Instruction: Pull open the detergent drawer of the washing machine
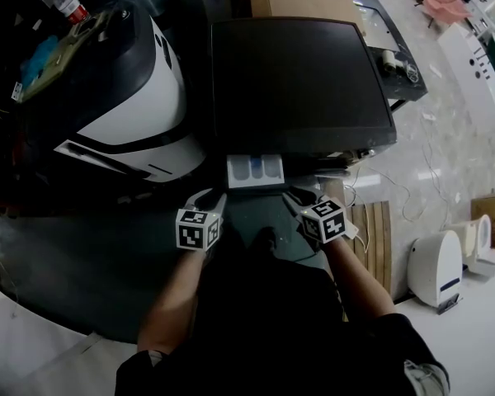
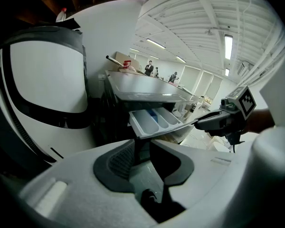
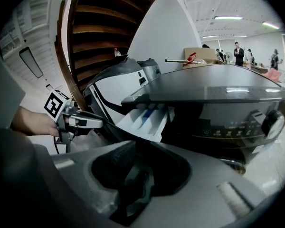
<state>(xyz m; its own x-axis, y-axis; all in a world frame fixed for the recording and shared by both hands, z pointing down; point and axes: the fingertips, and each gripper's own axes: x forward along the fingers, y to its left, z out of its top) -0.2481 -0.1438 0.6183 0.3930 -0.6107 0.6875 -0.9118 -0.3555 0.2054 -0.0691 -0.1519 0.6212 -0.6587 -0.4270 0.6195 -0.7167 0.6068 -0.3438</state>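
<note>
The dark washing machine (image 1: 297, 81) stands ahead, and its white detergent drawer (image 1: 254, 172) sticks out of the front with its compartments showing. My left gripper (image 1: 217, 198) is at the left end of the drawer's dark front panel (image 2: 138, 148), and its jaws close on that panel's edge. At the panel's right end, my right gripper (image 1: 301, 196) has the panel (image 3: 133, 172) between its jaws. The left gripper view shows the drawer (image 2: 154, 120) with the right gripper (image 2: 213, 122) beyond it. In the right gripper view the drawer (image 3: 142, 120) lies past the left gripper (image 3: 83, 122).
A white and black appliance (image 1: 140, 97) stands close on the left, with a bottle (image 1: 68, 2) behind it. A cardboard box (image 1: 301, 2) sits behind the machine. To the right on the floor are wooden slats (image 1: 371, 238) and a small white appliance (image 1: 436, 266).
</note>
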